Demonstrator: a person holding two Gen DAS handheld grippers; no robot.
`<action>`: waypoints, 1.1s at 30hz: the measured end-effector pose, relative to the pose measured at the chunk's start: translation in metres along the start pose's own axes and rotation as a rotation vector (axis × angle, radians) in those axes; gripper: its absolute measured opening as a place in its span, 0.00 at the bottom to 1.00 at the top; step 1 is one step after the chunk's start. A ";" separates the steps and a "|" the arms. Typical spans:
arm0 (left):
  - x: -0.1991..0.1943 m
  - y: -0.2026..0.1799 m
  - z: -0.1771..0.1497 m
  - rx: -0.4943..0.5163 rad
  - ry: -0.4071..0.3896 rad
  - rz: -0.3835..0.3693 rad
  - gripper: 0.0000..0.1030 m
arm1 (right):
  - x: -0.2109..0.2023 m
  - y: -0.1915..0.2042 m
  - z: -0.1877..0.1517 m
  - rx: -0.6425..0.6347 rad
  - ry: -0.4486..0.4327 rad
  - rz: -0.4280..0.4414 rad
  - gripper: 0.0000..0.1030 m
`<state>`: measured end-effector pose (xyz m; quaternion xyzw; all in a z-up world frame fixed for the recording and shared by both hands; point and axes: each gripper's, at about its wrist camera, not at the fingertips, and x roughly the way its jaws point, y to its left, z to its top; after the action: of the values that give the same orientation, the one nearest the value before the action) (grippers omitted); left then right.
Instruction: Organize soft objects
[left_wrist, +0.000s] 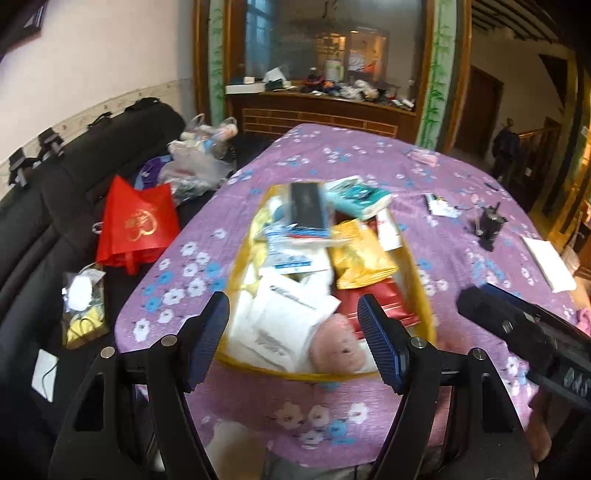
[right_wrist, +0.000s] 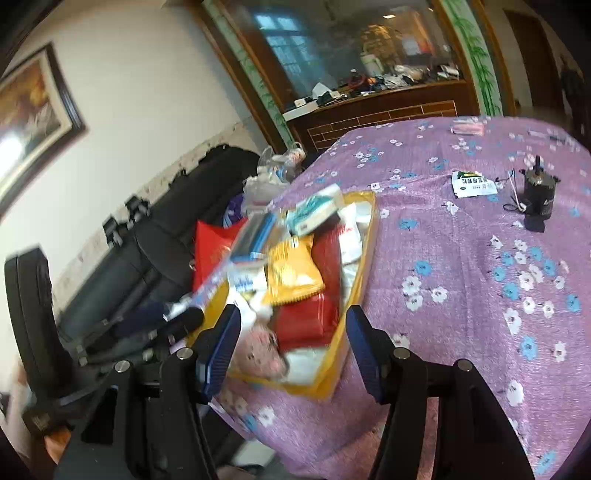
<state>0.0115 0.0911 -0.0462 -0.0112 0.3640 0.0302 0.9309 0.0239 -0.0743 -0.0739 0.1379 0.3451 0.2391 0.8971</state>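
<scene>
Left gripper (left_wrist: 291, 339), right gripper (right_wrist: 291, 349) — jaws wide, empty; above yellow tray (left_wrist: 332, 376)

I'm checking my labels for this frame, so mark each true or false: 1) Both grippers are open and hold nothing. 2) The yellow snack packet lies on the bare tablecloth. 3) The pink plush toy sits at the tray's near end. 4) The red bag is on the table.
1) True: the left gripper and the right gripper are open and empty.
2) False: the yellow snack packet lies inside the yellow tray.
3) True: the pink plush toy lies there.
4) False: the red bag stands on the dark sofa, beside the table.
</scene>
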 end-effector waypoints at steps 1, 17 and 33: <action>0.002 0.000 0.003 0.008 0.004 0.022 0.71 | 0.000 0.002 -0.002 -0.013 0.002 -0.019 0.58; 0.009 0.000 0.009 0.002 0.066 0.038 0.71 | 0.000 0.012 -0.011 -0.045 -0.015 -0.102 0.58; -0.015 0.019 0.017 0.014 0.038 0.067 0.71 | 0.005 0.048 0.009 -0.154 -0.077 -0.190 0.58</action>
<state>0.0109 0.1100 -0.0233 0.0067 0.3818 0.0584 0.9224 0.0176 -0.0319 -0.0503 0.0445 0.3026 0.1733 0.9362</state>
